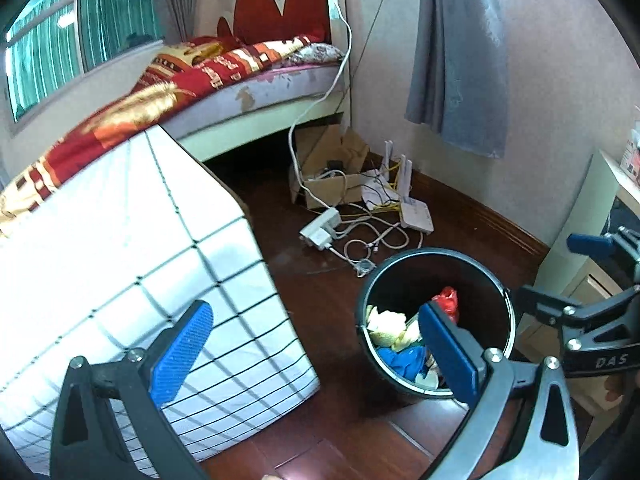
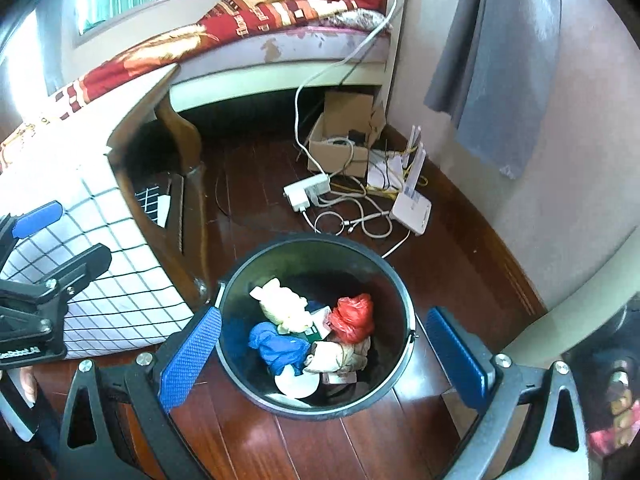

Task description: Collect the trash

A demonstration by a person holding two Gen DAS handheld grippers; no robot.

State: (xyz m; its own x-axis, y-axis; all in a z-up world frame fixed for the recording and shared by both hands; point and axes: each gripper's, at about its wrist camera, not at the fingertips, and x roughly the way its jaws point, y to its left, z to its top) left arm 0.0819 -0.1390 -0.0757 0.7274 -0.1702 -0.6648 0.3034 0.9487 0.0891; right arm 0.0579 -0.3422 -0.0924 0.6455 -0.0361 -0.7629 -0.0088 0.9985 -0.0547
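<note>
Both my grippers, left [image 1: 316,354] & right [image 2: 324,354], spread wide, nothing held. Bin [image 2: 404,300] on floor by bed corner, trash [image 2: 352,316] already inside. Looks like drop step's done; next, I guess: find leftover trash

white letters "das" stood on the black arm of the right tongs [image 1: 582,260] at the right edge of the left wrist view. on the black frame of the left tongs [image 2: 38,224], at the left edge of the right wrist view, a small white marking showed but was too blurred to read. the red quilt [image 2: 256,12] on the bed carried pale lettering that could not be made out.
</note>
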